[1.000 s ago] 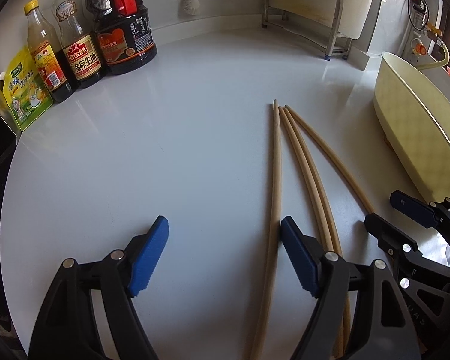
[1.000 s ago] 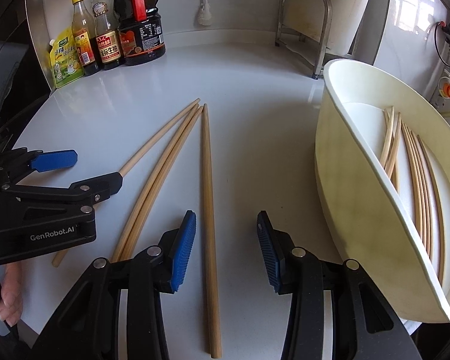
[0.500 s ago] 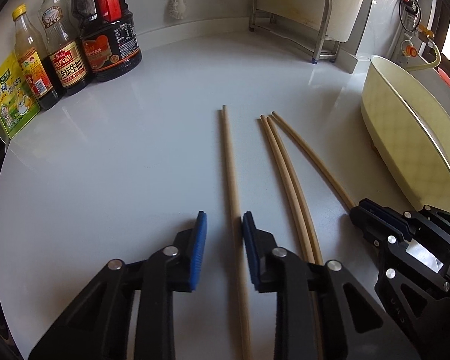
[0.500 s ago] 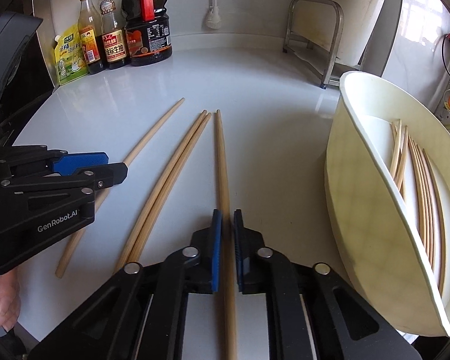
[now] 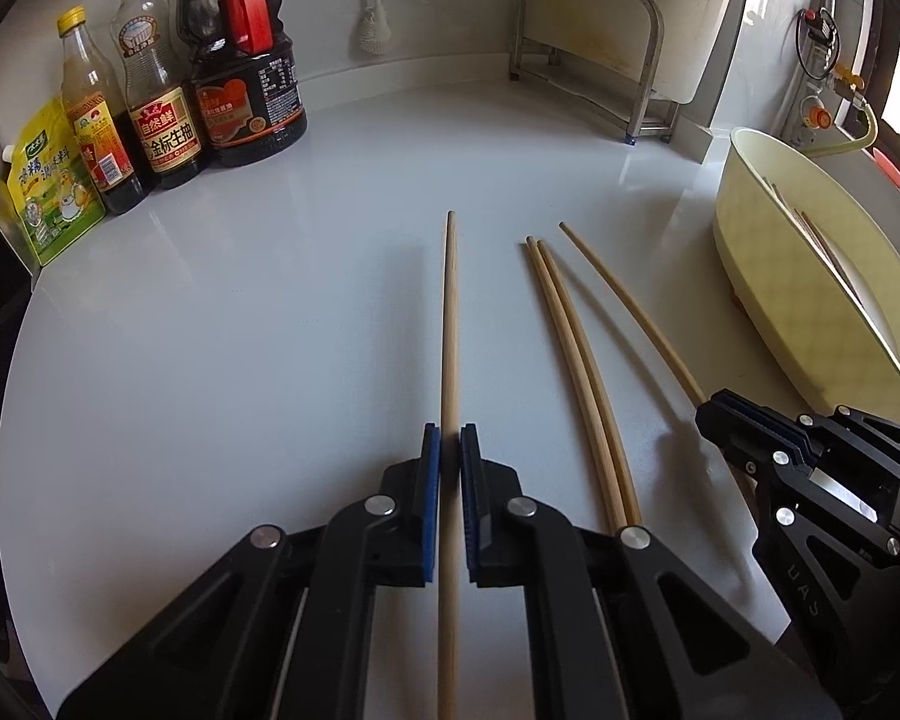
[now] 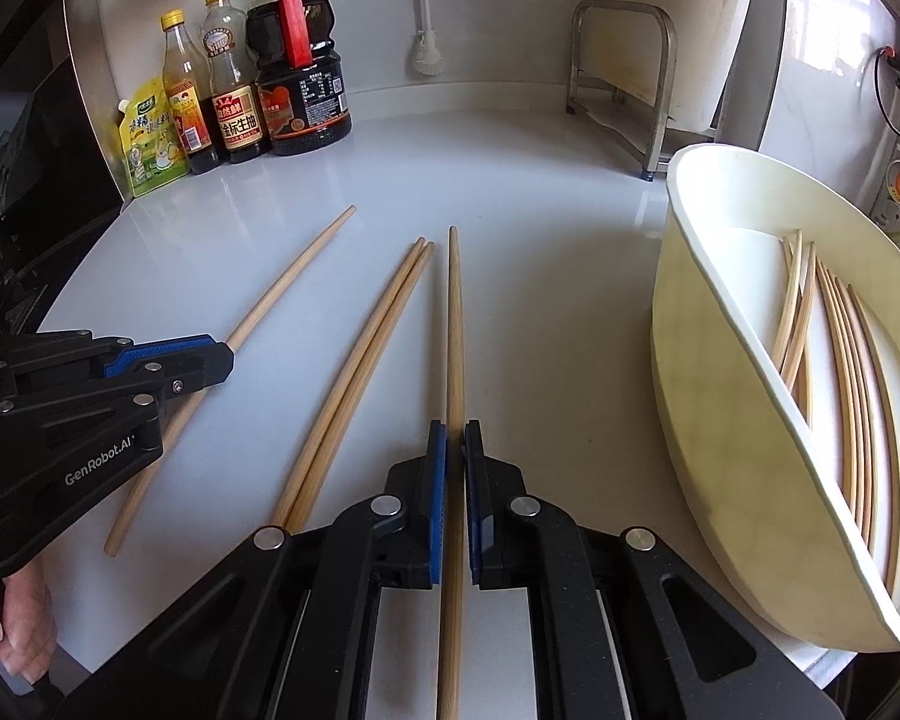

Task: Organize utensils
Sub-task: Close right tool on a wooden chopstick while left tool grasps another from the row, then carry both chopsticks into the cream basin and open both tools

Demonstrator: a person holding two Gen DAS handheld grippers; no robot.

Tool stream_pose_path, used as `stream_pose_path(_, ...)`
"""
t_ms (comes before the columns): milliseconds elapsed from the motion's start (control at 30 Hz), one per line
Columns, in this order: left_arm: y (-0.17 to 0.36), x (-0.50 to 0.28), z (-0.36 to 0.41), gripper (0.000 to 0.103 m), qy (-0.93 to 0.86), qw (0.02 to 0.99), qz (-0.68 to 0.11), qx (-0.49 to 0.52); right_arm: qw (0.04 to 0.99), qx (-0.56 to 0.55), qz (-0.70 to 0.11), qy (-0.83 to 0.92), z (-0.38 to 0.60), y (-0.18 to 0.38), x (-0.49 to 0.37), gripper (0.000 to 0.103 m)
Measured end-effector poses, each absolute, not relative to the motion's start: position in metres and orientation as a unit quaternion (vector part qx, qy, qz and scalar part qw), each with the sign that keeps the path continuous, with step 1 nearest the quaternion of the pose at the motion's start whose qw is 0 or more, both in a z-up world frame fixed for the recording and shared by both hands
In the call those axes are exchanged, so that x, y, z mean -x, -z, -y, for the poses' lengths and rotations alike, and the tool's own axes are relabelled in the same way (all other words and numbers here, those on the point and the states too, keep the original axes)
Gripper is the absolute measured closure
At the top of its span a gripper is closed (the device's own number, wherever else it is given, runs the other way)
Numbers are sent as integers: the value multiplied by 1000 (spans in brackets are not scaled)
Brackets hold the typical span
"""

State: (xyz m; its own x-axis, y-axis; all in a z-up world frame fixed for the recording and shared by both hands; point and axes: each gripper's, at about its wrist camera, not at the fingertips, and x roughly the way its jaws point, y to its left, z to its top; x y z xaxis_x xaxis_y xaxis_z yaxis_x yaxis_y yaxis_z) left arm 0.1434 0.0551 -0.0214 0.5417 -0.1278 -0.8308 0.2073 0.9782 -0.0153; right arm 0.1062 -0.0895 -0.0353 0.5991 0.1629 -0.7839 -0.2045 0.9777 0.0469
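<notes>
Four wooden chopsticks lie on the white counter. My left gripper (image 5: 450, 450) is shut on the leftmost chopstick (image 5: 450, 312), its blue pads pressing both sides. My right gripper (image 6: 455, 444) is shut on the rightmost chopstick (image 6: 455, 312). Between them a pair of chopsticks (image 6: 366, 360) lies side by side, untouched. In the right wrist view the left gripper (image 6: 210, 360) shows at the left, on its chopstick (image 6: 288, 282). In the left wrist view the right gripper (image 5: 744, 420) shows at the right. A cream tub (image 6: 720, 300) to the right holds several chopsticks (image 6: 840, 360).
Sauce bottles (image 5: 162, 120) and a yellow seasoning pouch (image 5: 48, 198) stand at the back left corner. A metal rack (image 5: 588, 48) stands at the back right. A person's hand (image 6: 24, 624) shows at the lower left edge. Bare counter lies left of the chopsticks.
Both grippers have gone from open to shut, each on one chopstick. The left chopstick has swung away from the middle pair.
</notes>
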Motion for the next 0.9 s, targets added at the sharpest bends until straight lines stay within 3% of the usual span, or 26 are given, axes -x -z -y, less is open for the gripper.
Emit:
stream_pose_path(500, -25, -109, -63, 95, 94, 891, -444, -21, 909, -36, -394, -131, 97, -13, -75, 97)
stream_pose_path(900, -86, -121, 33, 95, 192, 899, -391, -30, 934, -115, -333, -54, 201, -70, -71, 97)
